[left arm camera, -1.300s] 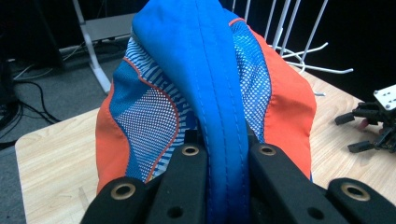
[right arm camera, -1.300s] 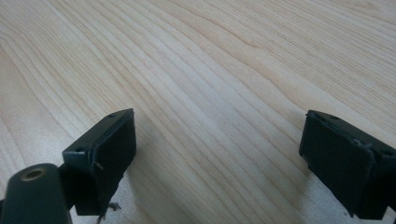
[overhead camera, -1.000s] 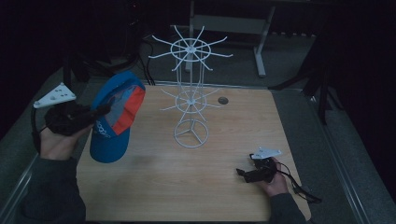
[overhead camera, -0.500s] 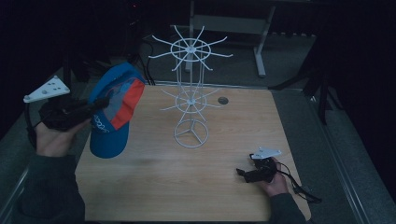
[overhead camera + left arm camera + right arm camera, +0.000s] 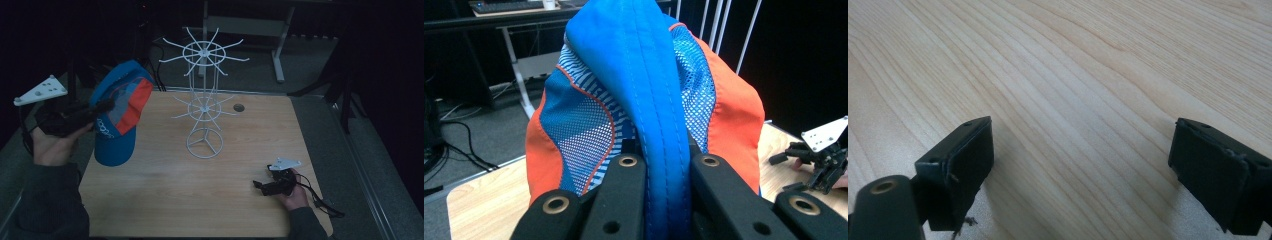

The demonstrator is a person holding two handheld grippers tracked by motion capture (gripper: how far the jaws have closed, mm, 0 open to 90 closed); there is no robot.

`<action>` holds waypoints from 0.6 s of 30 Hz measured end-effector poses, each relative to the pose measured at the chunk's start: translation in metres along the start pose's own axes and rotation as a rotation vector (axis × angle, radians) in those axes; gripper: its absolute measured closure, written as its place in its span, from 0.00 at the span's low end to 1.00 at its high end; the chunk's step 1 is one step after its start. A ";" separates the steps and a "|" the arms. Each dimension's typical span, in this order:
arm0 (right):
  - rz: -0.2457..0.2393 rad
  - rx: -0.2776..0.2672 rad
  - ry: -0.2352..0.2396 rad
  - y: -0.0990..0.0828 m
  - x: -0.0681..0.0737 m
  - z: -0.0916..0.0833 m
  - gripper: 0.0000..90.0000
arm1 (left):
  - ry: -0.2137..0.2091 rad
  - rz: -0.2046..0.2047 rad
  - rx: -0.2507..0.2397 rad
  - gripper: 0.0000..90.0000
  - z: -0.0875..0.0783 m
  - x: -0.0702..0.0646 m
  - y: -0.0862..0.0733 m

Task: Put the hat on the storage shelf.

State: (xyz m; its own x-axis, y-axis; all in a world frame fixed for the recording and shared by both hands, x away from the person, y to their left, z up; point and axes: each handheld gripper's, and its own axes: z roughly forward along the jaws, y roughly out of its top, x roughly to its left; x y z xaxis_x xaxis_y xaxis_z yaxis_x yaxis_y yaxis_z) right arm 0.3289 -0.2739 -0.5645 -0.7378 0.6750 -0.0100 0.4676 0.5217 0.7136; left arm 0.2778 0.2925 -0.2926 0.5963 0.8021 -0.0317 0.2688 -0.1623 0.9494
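A blue baseball cap (image 5: 117, 117) with orange panels and mesh hangs in the air over the table's left edge, left of a white wire rack (image 5: 202, 107). My left gripper (image 5: 102, 106) is shut on the cap, pinching a fold of blue fabric (image 5: 644, 100) between its jaws (image 5: 669, 162). The cap's body blocks most of what lies ahead of that gripper. My right gripper (image 5: 260, 186) lies low on the wooden table near the front right, held by a hand. It stands open (image 5: 1083, 150) with only bare wood between its pads.
The wire rack has two tiers of spokes and a round base (image 5: 204, 142) at the table's middle. A small round hole (image 5: 239, 107) sits behind it. The wooden tabletop (image 5: 200, 200) ends at dark floor on all sides. The right gripper's cable (image 5: 320, 200) trails off to the right.
My left hand has drifted slightly left and up with the cap still pinched. The right gripper has stayed where it was.
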 end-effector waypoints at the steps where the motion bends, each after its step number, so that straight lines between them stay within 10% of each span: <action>1: 0.000 0.000 0.000 0.000 0.000 0.000 0.12 | 0.000 0.000 0.000 0.98 0.000 0.000 0.000; 18: 0.000 0.000 0.000 0.000 0.000 0.000 0.12 | -0.011 0.000 -0.038 0.98 -0.010 0.000 0.011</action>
State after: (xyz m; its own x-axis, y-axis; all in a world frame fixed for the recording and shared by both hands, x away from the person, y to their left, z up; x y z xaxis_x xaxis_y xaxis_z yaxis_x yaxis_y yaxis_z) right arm 0.3289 -0.2739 -0.5645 -0.7375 0.6752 -0.0098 0.4681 0.5216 0.7133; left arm 0.2731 0.2964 -0.2794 0.6044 0.7959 -0.0348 0.2402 -0.1405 0.9605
